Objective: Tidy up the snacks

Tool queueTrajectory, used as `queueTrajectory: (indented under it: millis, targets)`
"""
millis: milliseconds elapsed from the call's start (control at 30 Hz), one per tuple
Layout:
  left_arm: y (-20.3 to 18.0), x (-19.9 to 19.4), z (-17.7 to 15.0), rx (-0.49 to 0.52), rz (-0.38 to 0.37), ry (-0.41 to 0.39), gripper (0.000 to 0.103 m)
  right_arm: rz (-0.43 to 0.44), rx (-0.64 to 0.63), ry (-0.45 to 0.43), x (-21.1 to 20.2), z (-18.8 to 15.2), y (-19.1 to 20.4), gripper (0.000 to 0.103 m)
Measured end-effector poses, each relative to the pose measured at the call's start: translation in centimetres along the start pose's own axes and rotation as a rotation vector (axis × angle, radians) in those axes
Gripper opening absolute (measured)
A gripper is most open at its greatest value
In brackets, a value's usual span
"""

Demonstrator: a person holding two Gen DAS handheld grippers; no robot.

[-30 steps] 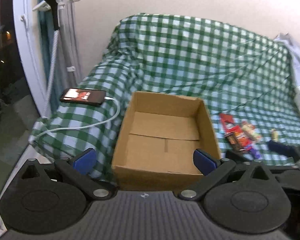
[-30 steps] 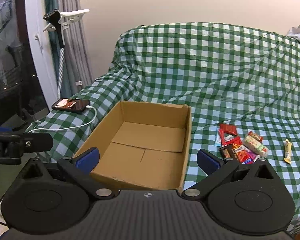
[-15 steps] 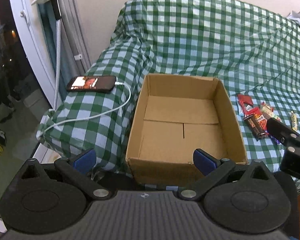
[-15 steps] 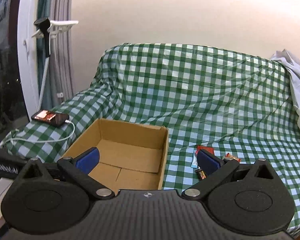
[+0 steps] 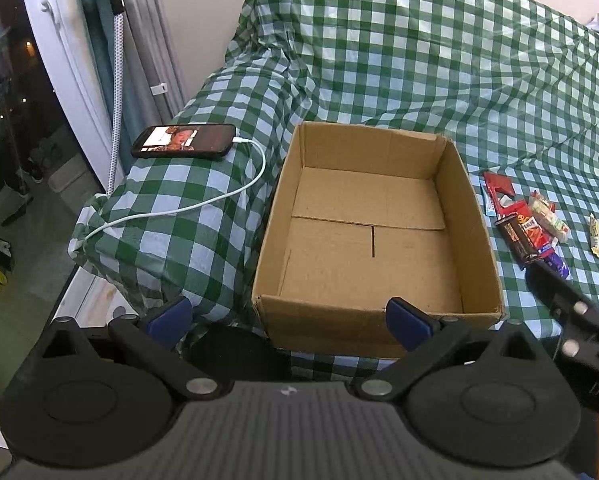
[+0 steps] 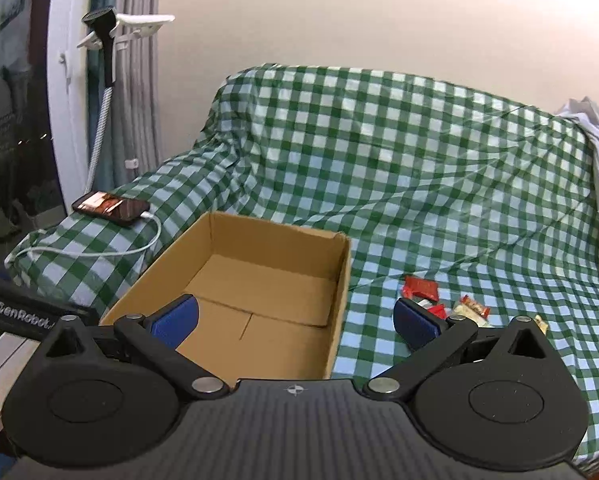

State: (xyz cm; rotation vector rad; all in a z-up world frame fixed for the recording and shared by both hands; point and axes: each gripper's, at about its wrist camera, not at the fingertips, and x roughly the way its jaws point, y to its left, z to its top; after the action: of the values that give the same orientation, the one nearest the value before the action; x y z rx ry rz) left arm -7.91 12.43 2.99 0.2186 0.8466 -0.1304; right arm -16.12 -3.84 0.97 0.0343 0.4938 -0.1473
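Snack pile (image 6: 445, 306) half hidden behind right gripper (image 6: 295, 322)

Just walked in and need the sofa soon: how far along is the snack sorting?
Nothing is packed: the cardboard box is empty. Both the left gripper and right gripper are open, holding nothing. The whole snack pile remains beside the box on the checked cover.

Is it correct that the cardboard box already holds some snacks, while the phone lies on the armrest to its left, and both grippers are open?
Not quite: the cardboard box is empty, as the left wrist view shows. The snacks lie on the checked cover to its right. The phone and the open grippers are as you say.
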Motion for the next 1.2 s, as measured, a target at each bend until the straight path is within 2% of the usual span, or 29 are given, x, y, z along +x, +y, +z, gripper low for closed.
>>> queueTrajectory:
  millis: [100,233,367,467,800,1033,1200]
  targets:
    - [0.0,0.1,0.0,0.001,0.003,0.004,0.103,0.011,-0.025,0.012,0.1,-0.2,0.4,0.103]
    - [0.0,0.2,0.0,-0.002,0.004,0.011,0.103,-0.03,-0.07,-0.014,-0.1,-0.3,0.9,0.103]
    - [-0.3,0.2,0.0,0.01,0.006,0.016,0.103,-0.029,-0.017,0.051,0.5,-0.3,0.2,0.103]
    - [-0.5,0.5,0.0,0.024,0.018,0.028,0.103,0.011,0.036,0.116,1.3,-0.7,-0.4,0.103]
    - [-2.5,1.8,0.3,0.079,0.038,0.071,0.103,0.002,0.056,0.142,2.3,-1.9,-1.4,0.103]
    - [-5.0,2.8,1.0,0.126,0.038,0.097,0.103,-0.043,0.114,0.151,3.2,-2.6,-4.4,0.103]
    - [-8.5,3.0,2.1,0.193,-0.022,0.077,0.103,-0.107,0.164,0.152,3.8,-3.5,-8.1,0.103]
